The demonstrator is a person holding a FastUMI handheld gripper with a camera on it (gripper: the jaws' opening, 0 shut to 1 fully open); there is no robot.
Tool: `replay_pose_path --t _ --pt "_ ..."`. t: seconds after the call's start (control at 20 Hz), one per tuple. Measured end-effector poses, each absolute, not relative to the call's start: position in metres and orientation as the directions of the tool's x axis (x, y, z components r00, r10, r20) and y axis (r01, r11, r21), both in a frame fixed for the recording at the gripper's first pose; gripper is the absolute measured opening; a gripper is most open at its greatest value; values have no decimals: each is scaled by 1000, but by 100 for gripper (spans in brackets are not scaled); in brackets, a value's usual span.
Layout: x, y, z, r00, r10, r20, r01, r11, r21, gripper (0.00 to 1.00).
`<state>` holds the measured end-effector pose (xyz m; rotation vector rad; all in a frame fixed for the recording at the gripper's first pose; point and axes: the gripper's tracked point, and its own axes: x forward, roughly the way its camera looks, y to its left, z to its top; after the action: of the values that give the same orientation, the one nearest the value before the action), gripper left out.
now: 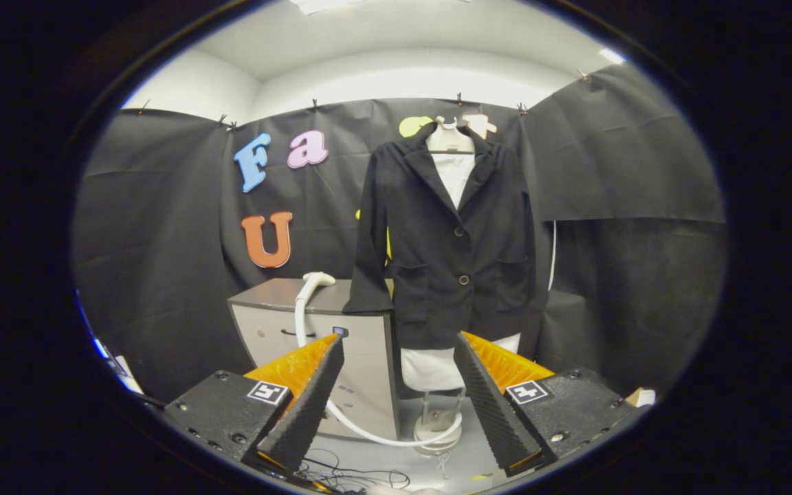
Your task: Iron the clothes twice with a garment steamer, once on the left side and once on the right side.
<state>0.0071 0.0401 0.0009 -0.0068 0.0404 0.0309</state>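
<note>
Held wide apart, the gripper [399, 375] grasps nothing; its two fingers [310, 405] frame the lower part of the scene with open air between them. Well beyond the fingers hangs a dark jacket [447, 240] over a white shirt [452, 172], both dressed on a mannequin stand [437, 423] whose round base sits on the pale floor. The jacket is buttoned at the front, its sleeves hanging straight down, and the white hem of the shirt shows below it, between the fingertips as seen from here.

Beside the jacket, on the side of the left finger, stands a grey cabinet [327, 337] with drawers. The garment steamer head [315, 280] lies on the cabinet's top near its front edge, white and curved. Its white hose [368, 430] drops down the cabinet's face, passes behind the left finger and loops across the floor to the foot of the stand. The steamer is well apart from the gripper, untouched.

Thin dark cables [341, 474] lie tangled on the floor just ahead of the fingers. Black cloth [616, 172] walls the booth behind everything.
</note>
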Motion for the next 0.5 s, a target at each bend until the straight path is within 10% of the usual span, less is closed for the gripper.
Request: replay_pose_path --t 0.5 --pt "99 102 42 997 67 -31 -67 998 -3 100"
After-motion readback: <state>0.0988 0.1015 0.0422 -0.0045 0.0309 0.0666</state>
